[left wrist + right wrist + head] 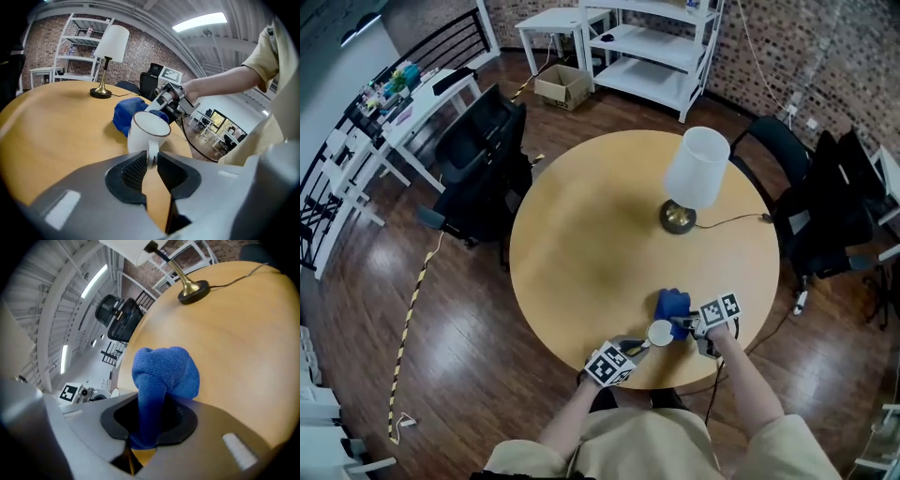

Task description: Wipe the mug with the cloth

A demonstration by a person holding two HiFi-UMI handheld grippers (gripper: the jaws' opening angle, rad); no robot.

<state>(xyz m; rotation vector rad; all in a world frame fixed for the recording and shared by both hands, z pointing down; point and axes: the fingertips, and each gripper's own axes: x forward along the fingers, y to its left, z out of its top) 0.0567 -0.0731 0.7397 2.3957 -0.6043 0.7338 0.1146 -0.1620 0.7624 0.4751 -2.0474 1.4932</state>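
1. One white ceramic mug [146, 133] with a thin dark rim stands upright at the near edge of the table, a little right of centre. Its mouth is open upward and its handle points toward the near side.
2. Left gripper [149, 161]: the jaws stand narrow, pinched on the mug's handle from both sides. In the head view this gripper [634, 348] comes in from the near left.
3. One blue terry cloth [164, 376], bunched, sits on the far side of the mug and touches it. From the head view the cloth [672, 305] lies just beyond the mug [660, 332].
4. Right gripper [150, 427]: the jaws are clamped on a fold of the cloth, and the rest of the cloth bulges out ahead of them. It reaches in from the near right [686, 324].
5. One round light-wood table [581, 244] carries everything above.
6. One table lamp [694, 178], white shade on a brass base, stands on the far right part of the table, well apart from the mug. Its dark cord runs off to the right.
7. Beyond the table, on a dark wood floor:
   - black office chairs to the left and right, number not clear
   - one white shelving unit [661, 47] at the far wall
   - one cardboard box [564, 86] beside the shelving
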